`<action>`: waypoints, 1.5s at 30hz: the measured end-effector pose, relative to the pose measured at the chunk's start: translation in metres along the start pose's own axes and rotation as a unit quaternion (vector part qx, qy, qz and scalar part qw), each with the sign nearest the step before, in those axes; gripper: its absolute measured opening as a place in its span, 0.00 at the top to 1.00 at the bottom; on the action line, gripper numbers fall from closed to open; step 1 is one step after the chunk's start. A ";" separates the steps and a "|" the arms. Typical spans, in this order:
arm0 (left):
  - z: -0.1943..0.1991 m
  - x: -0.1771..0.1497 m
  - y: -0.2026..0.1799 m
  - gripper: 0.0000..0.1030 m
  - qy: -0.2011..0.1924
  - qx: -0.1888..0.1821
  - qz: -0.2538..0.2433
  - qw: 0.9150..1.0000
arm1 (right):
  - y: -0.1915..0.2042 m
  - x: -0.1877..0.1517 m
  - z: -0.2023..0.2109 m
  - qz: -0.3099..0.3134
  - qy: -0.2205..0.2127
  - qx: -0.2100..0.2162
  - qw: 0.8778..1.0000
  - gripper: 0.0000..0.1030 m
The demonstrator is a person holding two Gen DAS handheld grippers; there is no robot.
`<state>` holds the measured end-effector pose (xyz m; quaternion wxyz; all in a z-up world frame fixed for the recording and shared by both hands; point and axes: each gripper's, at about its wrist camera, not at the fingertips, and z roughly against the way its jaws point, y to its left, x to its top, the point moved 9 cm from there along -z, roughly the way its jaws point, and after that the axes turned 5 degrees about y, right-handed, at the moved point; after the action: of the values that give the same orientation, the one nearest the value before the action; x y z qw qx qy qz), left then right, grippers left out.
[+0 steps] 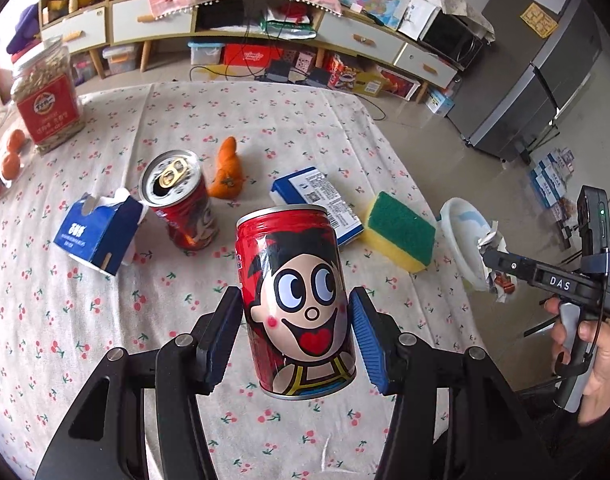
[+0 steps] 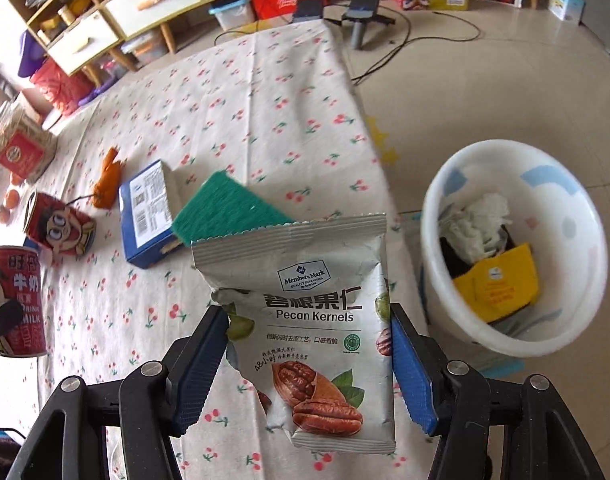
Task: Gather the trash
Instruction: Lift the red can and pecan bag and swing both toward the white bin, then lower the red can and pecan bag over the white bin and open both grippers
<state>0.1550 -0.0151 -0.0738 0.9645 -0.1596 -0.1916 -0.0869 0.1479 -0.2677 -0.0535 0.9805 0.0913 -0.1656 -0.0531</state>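
My left gripper (image 1: 297,332) is shut on a red cartoon-face can (image 1: 295,300) and holds it upright above the table. A second red can (image 1: 179,200), opened, stands behind it; it also shows in the right wrist view (image 2: 61,228). My right gripper (image 2: 309,364) is shut on a torn pecan kernels packet (image 2: 313,328), held near the table's right edge. The white trash bin (image 2: 437,240) stands on the floor to the right, with paper and a yellow wrapper (image 2: 497,284) inside. In the left wrist view the right gripper (image 1: 493,260) holds the packet beside the bin (image 1: 457,232).
On the cherry-print tablecloth (image 1: 105,320) lie a blue tissue box (image 1: 97,232), orange peel (image 1: 227,172), a blue carton (image 1: 321,200), a green-yellow sponge (image 1: 401,232), a nut jar (image 1: 45,96) and oranges (image 1: 13,152). Shelves and a fridge (image 1: 545,60) stand behind.
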 end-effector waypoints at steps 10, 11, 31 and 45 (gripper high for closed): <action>-0.038 0.025 -0.101 0.45 0.022 -0.038 -0.059 0.997 | -0.101 0.017 0.034 -0.079 -0.033 -0.024 0.996 0.34; -0.044 0.026 -0.113 0.45 0.027 -0.046 -0.062 0.997 | -0.112 0.017 0.035 -0.087 -0.034 -0.027 0.995 0.34; -0.157 0.052 -0.288 0.44 0.063 -0.103 -0.158 0.980 | -0.217 -0.012 0.057 -0.178 -0.036 -0.032 0.983 0.34; -0.096 0.057 -0.244 0.09 0.012 -0.068 -0.182 0.981 | -0.204 -0.005 0.050 -0.173 -0.033 -0.031 0.984 0.34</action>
<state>0.1837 -0.2817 -0.0679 0.9217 -0.1864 -0.1996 -0.2756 0.1115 -0.4746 -0.0485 0.9530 0.0858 -0.1774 -0.2301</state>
